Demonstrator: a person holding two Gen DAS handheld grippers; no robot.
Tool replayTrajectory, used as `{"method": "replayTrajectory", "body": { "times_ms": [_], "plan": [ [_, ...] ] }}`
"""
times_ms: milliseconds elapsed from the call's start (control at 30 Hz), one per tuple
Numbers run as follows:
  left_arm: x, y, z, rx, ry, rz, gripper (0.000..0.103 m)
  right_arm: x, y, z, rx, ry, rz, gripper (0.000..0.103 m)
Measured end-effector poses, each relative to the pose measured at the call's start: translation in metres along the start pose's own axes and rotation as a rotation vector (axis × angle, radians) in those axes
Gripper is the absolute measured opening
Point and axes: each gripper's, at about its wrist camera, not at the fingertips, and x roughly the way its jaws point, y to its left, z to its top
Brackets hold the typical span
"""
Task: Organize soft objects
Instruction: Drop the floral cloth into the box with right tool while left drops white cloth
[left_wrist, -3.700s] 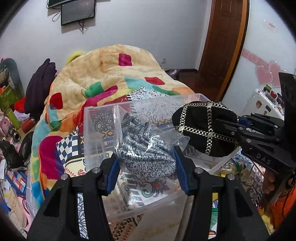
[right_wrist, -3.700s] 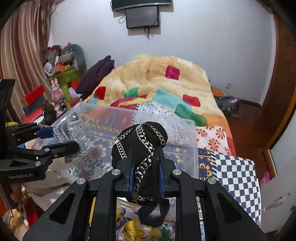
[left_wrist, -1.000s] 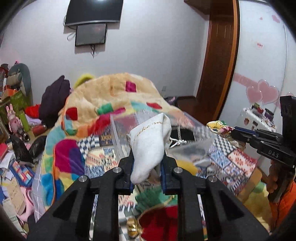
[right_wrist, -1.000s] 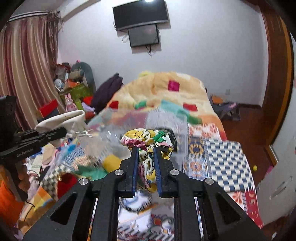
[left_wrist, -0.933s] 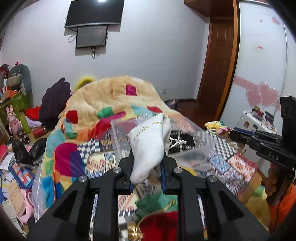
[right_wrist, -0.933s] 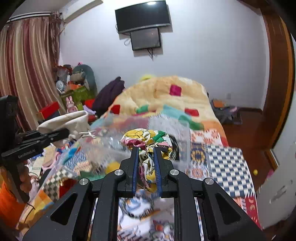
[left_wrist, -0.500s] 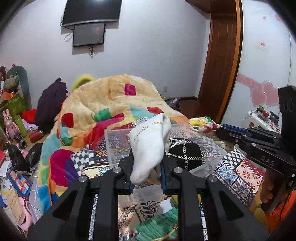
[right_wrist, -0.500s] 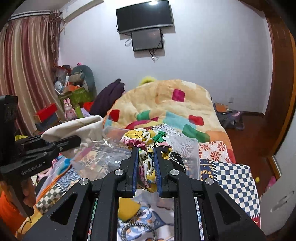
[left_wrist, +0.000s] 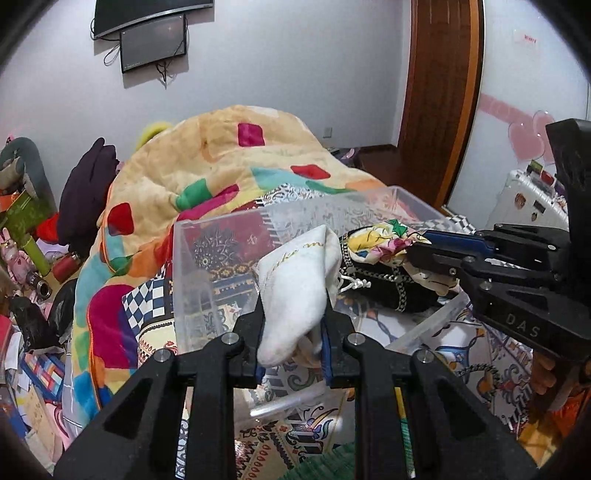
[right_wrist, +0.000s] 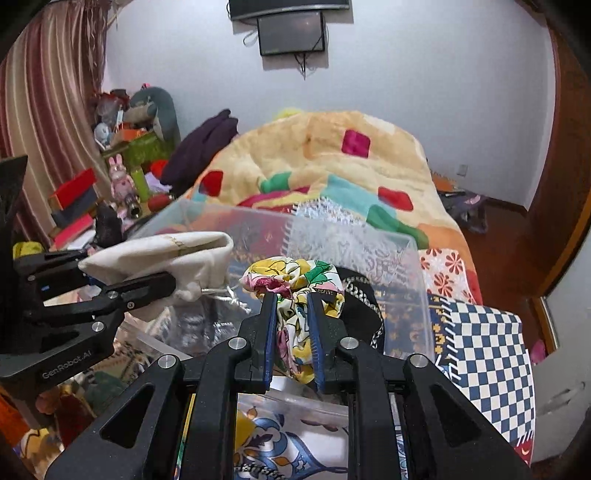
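Note:
My left gripper (left_wrist: 291, 314) is shut on a white drawstring pouch (left_wrist: 295, 288), held over the near side of a clear plastic bin (left_wrist: 207, 236) on the bed. My right gripper (right_wrist: 291, 306) is shut on a floral cloth (right_wrist: 291, 277), held over the same bin (right_wrist: 369, 240). A black item with chain trim (left_wrist: 384, 280) lies inside the bin; it also shows in the right wrist view (right_wrist: 362, 306). The pouch also shows in the right wrist view (right_wrist: 162, 254), and the floral cloth in the left wrist view (left_wrist: 384, 240).
A thick beige blanket with coloured patches (left_wrist: 229, 162) is heaped behind the bin. Patterned cloths (right_wrist: 487, 354) cover the bed around it. Toys and boxes (right_wrist: 122, 166) crowd the left side. A wooden door (left_wrist: 439, 92) stands at the right.
Both grippers have come down and forward to the bin, each still holding its item. Earlier the left held a grey knit item and the right the black chain item, which now lies in the bin.

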Motion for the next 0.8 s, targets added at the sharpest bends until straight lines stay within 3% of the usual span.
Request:
{"method": "replayTrajectory", "body": {
  "times_ms": [100,233,433,567,733,800],
  "plan": [
    [0.002,0.001,-0.001,-0.009,0.010,0.001,0.030,0.003,-0.001,-0.002,-0.004,0.016,-0.009,0.024],
    [-0.005,0.006,0.001,-0.033,0.000,-0.004,0.047,-0.007,-0.001,-0.001,-0.004,0.000,-0.015,0.042],
    [-0.035,0.010,0.004,-0.043,-0.061,0.001,0.060,-0.031,0.002,0.005,-0.012,-0.055,-0.001,0.049],
    [-0.057,0.011,-0.002,-0.042,-0.084,0.002,0.078,-0.050,0.006,0.002,-0.019,-0.091,0.015,0.057],
    [-0.072,0.008,-0.023,-0.032,-0.051,-0.008,0.082,-0.061,0.009,-0.016,-0.040,-0.065,0.023,0.059],
    [-0.076,0.006,-0.034,-0.029,-0.030,-0.010,0.082,-0.062,0.011,-0.026,-0.040,-0.042,0.025,0.064]
  ]
}}
